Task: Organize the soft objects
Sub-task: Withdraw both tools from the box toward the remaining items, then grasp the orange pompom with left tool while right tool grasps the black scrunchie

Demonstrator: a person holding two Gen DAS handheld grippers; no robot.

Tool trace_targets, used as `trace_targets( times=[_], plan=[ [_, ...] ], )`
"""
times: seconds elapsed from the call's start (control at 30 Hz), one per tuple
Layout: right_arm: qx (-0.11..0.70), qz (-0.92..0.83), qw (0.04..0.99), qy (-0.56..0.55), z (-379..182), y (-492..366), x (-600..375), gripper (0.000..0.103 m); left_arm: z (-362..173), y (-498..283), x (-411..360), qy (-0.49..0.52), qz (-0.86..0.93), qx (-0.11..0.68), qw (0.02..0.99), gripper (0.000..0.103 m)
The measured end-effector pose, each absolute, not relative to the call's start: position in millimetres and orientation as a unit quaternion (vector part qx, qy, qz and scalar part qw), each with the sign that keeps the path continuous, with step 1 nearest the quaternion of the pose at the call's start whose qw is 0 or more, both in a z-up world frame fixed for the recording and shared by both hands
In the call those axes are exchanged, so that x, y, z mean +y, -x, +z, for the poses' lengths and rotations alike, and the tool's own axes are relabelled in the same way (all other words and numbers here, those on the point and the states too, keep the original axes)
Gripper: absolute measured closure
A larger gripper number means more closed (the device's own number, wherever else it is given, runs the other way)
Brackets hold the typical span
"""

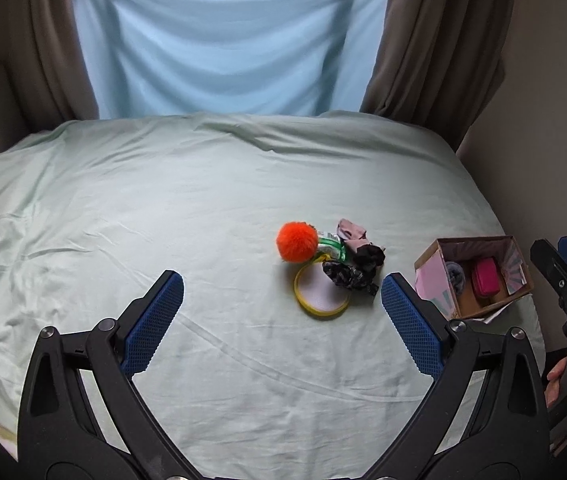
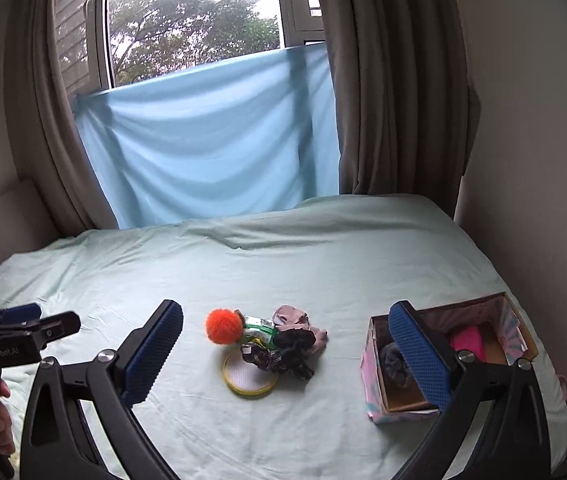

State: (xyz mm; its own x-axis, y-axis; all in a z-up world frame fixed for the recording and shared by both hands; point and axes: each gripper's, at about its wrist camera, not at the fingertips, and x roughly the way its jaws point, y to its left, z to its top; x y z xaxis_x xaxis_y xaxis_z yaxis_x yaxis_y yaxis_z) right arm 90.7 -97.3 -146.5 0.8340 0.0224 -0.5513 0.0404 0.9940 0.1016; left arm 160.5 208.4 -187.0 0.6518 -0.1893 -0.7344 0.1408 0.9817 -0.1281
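A small pile lies mid-bed: an orange pom-pom (image 1: 296, 241) (image 2: 224, 326), a pink cloth (image 1: 350, 232) (image 2: 298, 320), a black scrunchie (image 1: 369, 258) (image 2: 293, 340), a dark patterned scrunchie (image 1: 347, 276) (image 2: 279, 360), a green-white packet (image 1: 333, 246) (image 2: 261, 328) and a yellow-rimmed round pad (image 1: 320, 292) (image 2: 249, 376). An open cardboard box (image 1: 429, 268) (image 2: 375, 364) to the right holds a pink item (image 1: 485, 278) (image 2: 468, 342) and a grey-blue scrunchie (image 1: 456, 274) (image 2: 395, 362). My left gripper (image 1: 282, 312) is open and empty, short of the pile. My right gripper (image 2: 285, 354) is open and empty, near the pile and box.
The bed has a pale green sheet (image 1: 163, 208) (image 2: 163, 280). A blue cloth (image 2: 211, 144) hangs over the window behind it, with brown curtains (image 2: 395, 80) on both sides. A wall runs along the bed's right edge, close to the box.
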Motion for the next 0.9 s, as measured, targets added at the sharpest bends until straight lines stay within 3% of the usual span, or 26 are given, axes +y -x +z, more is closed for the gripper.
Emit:
trace_targets(
  times=[0.57,0.9],
  plan=[
    [0.351,0.004,0.934,-0.064,-297,-204,-105,0.000,-346,-309,157,0.029,-0.140,0.443,0.885,0.005],
    [0.395,-0.005,0.915,-0.086,-380,-256,-105,0.000,-420,-359,138,0.024,-0.147,0.473,0.868,0.005]
  ],
)
